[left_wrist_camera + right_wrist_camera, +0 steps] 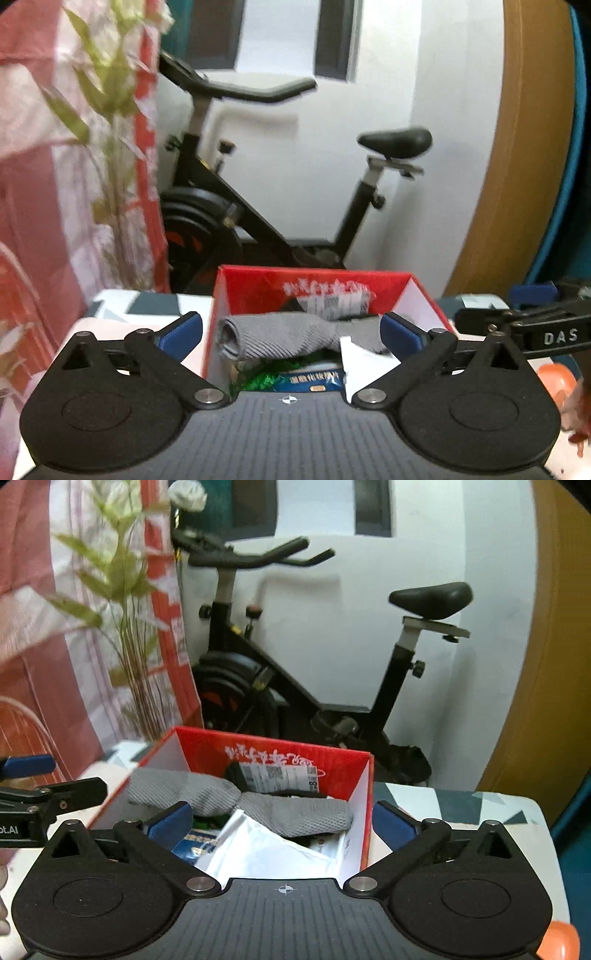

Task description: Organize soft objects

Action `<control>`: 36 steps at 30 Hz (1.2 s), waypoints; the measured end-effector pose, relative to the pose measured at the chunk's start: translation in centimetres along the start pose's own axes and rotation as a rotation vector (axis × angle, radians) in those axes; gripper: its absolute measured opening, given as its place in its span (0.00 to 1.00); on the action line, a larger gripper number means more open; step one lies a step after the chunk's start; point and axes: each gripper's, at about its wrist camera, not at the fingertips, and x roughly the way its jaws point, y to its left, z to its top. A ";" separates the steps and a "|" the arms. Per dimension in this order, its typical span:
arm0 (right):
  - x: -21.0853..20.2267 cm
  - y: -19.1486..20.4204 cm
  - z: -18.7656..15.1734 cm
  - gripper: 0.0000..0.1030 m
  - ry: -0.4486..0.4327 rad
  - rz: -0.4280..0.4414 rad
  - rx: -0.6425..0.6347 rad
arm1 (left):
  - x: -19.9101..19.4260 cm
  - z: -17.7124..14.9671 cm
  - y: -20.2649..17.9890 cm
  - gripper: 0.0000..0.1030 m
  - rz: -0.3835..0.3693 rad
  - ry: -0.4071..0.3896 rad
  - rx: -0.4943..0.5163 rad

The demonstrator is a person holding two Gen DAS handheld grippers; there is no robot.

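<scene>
Although lying slack across the open top of the red box [369, 286], grey knitted cloth [280, 334] partly rolled at its 9 o'clock end, draped over the things inside, touching neither gripper. Seen from the right wrist, same cloth [236, 801] stretched from the box's 9 o'clock wall toward its 3 o'clock wall, sagging in the middle. Judged light, soft and not slippery because of the ribbed weave; not fragile; likely to unroll and to trail if lifted by one corner only. Best taken at the thick rolled end, or with one gripper at each end.

Under the cloth: white paper [266, 849], a blue packet [314, 380] with small writing too blurred to read, some green shreds [266, 380]. On the far inner wall, at 12 o'clock, white brush-style characters and a shipping label with barcode [277, 775], not legible.

Left gripper [291, 328] spread wide, nothing between the blue pads, cloth just beyond. Right gripper [282, 821] also spread wide and empty. Letters "DAS" [561, 336] readable on the other gripper's arm at 3 o'clock in the left view; fragment "ot.AI" at 9 o'clock in the right view.

Behind the box, at 12 o'clock, a black exercise bike [295, 686]; at 10 o'clock a green plant [122, 590] before a red and pink curtain [29, 184].
</scene>
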 end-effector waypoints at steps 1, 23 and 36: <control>-0.8 -0.1 -0.1 1.00 -0.011 -0.002 0.014 | -0.8 0.0 -0.3 1.00 0.018 -0.017 -0.004; -20.2 4.4 -5.3 1.00 -0.271 -0.031 0.049 | -17.3 -2.3 -3.3 1.00 0.096 -0.188 0.000; -29.2 6.0 -9.2 1.00 -0.335 -0.123 0.083 | -26.1 -3.9 -4.6 1.00 0.139 -0.263 -0.002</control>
